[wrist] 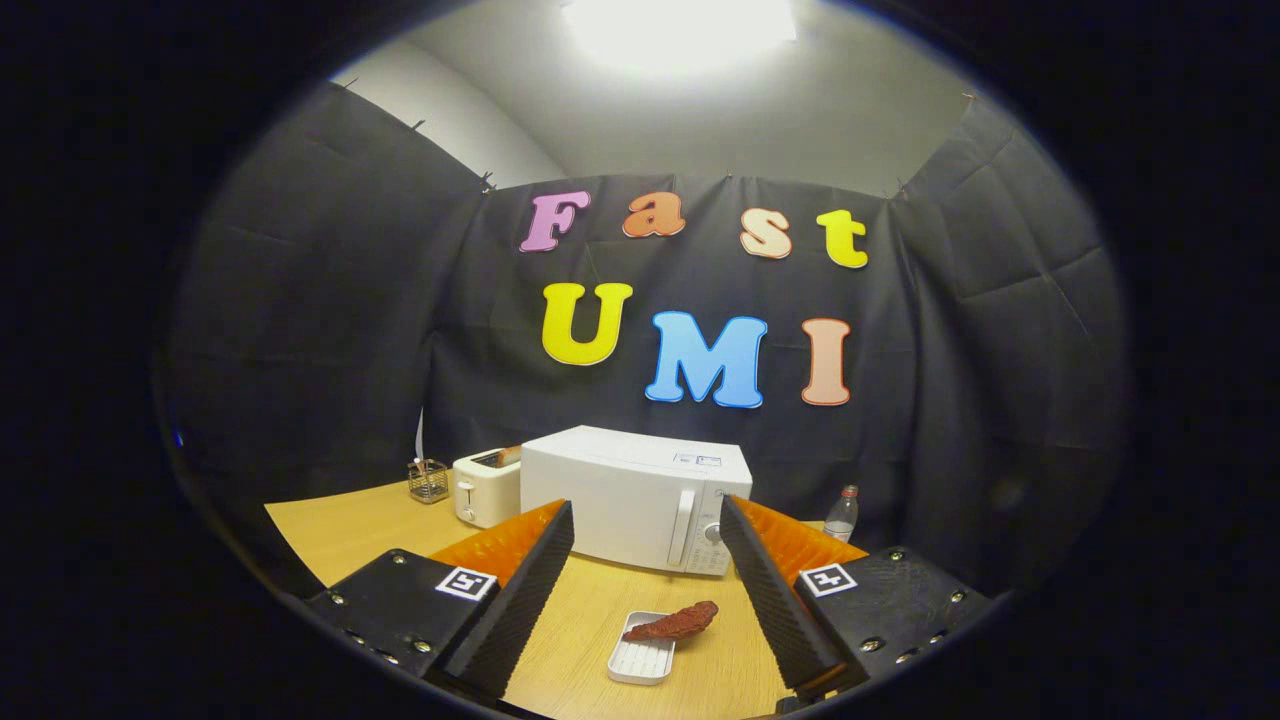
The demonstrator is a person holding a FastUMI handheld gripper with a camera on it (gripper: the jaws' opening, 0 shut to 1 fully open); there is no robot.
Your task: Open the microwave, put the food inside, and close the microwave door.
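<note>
While you hold the gripper (647, 570) above the near part of the light wooden table (350, 530), its two fingers stand wide apart with nothing between them but open air and the tabletop below. Down between the fingers, near you, lies a small white rectangular ribbed tray (642, 662), and a reddish-brown piece of food (674, 624) rests across its far end, its tip reaching out past the tray's right rim. Neither finger touches the tray or the food.

Beyond the fingers, farther back on the table, you face the white box-shaped microwave oven (620, 500). Its door is shut, the upright white handle (681, 527) sits toward the right of the door, and a round knob (712, 533) shows just right of that handle, partly hidden by your right finger.

Just left of the microwave, touching or nearly touching it, stands a cream two-slot toaster (485, 487) with something brownish poking from a slot. Farther left, near the table's far left corner, is a small wire mesh basket (428, 480). To the right of the microwave, close to the black cloth wall, stands a clear plastic bottle with a red cap (842, 513), partly hidden behind your right finger. A bright ceiling lamp (680, 25) glows overhead.
</note>
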